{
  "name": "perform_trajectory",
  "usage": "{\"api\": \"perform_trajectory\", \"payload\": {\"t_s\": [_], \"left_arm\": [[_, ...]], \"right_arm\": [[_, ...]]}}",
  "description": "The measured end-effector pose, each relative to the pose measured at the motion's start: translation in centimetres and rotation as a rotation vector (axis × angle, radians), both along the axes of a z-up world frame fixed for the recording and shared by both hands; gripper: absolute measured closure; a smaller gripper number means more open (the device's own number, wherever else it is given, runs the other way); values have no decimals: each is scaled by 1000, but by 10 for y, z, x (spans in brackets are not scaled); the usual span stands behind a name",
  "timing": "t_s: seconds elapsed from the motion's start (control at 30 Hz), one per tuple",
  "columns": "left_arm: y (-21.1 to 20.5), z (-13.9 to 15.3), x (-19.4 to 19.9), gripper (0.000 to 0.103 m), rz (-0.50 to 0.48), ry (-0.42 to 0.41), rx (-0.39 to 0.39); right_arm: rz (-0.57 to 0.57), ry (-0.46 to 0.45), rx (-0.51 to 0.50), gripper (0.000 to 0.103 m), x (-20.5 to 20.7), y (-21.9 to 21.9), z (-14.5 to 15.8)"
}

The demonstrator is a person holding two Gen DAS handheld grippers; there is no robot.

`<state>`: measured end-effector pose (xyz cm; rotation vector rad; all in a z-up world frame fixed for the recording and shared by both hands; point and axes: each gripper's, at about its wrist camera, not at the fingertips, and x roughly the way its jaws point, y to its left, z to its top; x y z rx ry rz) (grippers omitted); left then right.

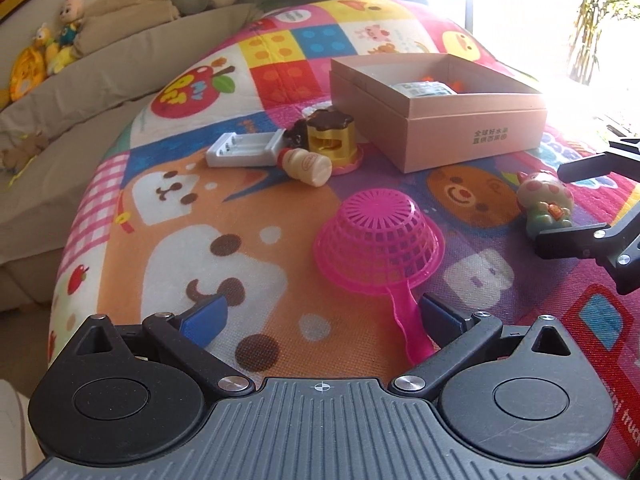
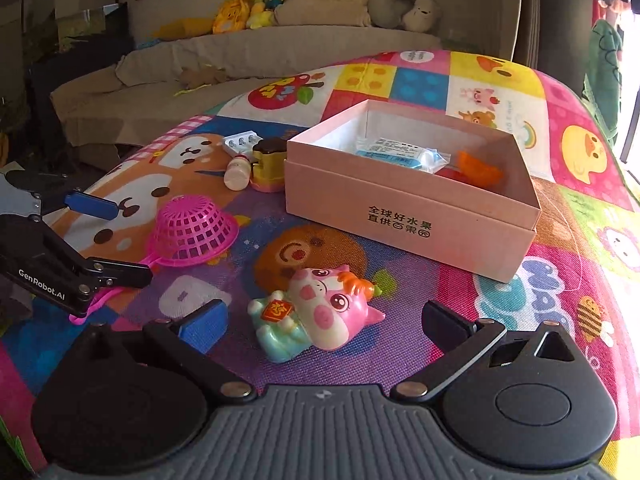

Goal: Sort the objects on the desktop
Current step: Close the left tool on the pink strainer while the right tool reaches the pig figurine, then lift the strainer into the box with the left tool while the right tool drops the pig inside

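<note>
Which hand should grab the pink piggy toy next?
Right. The right tool is open with the piggy toy lying just ahead between its fingers. The left tool is open over the pink strainer instead, farther from the piggy.

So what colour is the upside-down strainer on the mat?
Bright pink, handle included; the strainer shows best in the left wrist view.

The left gripper (image 1: 320,312) hangs low with its jaws spread wide, the blue pads (image 1: 206,316) well apart. From the right wrist view it shows at 9 o'clock (image 2: 108,240), jaws parted and pointing toward 3 o'clock. The right gripper (image 2: 324,324) is likewise low with jaws wide; in the left wrist view it enters at 3 o'clock (image 1: 576,204), black fingers (image 1: 572,236) apart.
</note>
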<state>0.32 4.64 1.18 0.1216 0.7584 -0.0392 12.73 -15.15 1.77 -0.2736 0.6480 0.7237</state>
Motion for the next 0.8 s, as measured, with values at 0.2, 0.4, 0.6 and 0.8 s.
{"api": "perform_trajectory", "payload": {"t_s": [0.2, 0.4, 0.6, 0.8], "left_arm": [[3, 1, 2, 0, -8, 5, -42], [-13, 2, 16, 0, -45, -10, -86], [-15, -3, 44, 0, 34, 2, -134], [-16, 0, 45, 15, 54, -8, -126]], "right_arm": [[34, 30, -26, 30, 8, 9, -4], [17, 19, -9, 31, 2, 4, 2], [-20, 2, -19, 31, -7, -8, 8], [-57, 15, 17, 31, -10, -34, 21]]}}
